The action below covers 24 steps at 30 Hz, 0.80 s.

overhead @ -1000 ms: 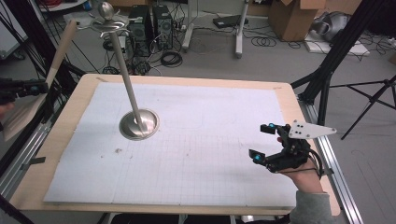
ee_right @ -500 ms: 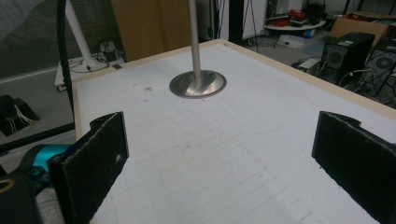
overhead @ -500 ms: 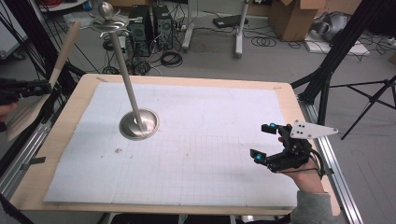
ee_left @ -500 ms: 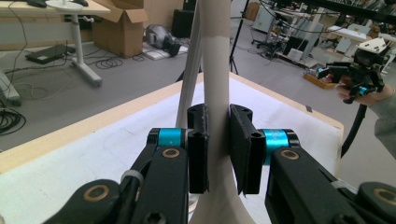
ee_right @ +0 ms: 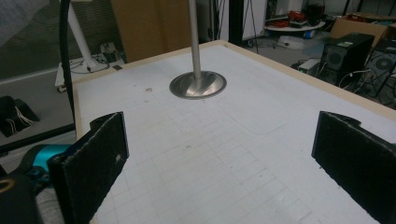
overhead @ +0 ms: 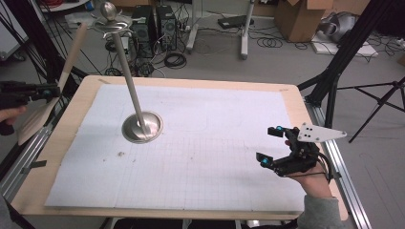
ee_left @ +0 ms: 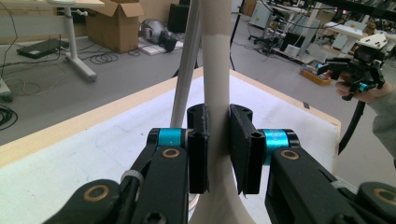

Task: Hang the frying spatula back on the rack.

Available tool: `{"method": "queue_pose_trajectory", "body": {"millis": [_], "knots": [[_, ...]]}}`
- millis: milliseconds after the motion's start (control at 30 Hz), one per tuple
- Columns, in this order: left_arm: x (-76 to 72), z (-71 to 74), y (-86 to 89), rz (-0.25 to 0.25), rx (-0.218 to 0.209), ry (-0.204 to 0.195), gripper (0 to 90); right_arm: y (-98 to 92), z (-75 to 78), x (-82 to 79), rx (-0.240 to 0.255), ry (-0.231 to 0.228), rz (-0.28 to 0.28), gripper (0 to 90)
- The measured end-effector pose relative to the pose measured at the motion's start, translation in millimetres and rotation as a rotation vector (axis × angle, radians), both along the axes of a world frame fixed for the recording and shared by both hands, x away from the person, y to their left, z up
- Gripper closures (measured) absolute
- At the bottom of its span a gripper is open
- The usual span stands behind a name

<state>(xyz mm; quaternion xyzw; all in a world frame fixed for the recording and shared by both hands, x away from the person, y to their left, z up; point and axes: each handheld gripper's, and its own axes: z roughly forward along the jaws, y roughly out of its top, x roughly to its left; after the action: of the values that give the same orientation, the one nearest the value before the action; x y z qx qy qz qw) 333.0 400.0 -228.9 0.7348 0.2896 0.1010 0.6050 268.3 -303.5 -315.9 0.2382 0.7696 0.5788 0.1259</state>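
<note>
Nothing has moved much since the earlier frames. My left hand-held gripper [ee_left: 218,144] pinches the wooden paddle [overhead: 52,93] left of the metal stand [overhead: 142,126], off the counter [overhead: 305,114]; right hand-held gripper [overhead: 276,148] waits spread. Placing remains, I judge.

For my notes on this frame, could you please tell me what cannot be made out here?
- Wooden spatula: its blade end is cut off by the bottom edge and hidden behind the left gripper in the left gripper view.
- Metal stand: its top is cut off by the upper edge of the right gripper view.
- Left gripper's fingers: too small and dark in the high view.
</note>
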Motion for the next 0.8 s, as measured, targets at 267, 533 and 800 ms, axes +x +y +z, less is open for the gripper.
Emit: {"method": "queue_pose_trajectory", "body": {"millis": [267,533,800], "knots": [[5.5,-4.6,-9.8,0.010,0.023,0.008,77.4,1.3,-0.6,0.6,-0.002,0.001,0.001,2.5],[10.2,-7.1,-20.6,0.019,0.049,0.021,77.4,4.2,1.0,-0.1,-0.001,-0.002,0.011,2.5],[15.7,-10.2,-30.1,0.012,0.060,0.038,77.4,2.1,1.0,0.1,-0.001,-0.004,0.004,2.5]]}}
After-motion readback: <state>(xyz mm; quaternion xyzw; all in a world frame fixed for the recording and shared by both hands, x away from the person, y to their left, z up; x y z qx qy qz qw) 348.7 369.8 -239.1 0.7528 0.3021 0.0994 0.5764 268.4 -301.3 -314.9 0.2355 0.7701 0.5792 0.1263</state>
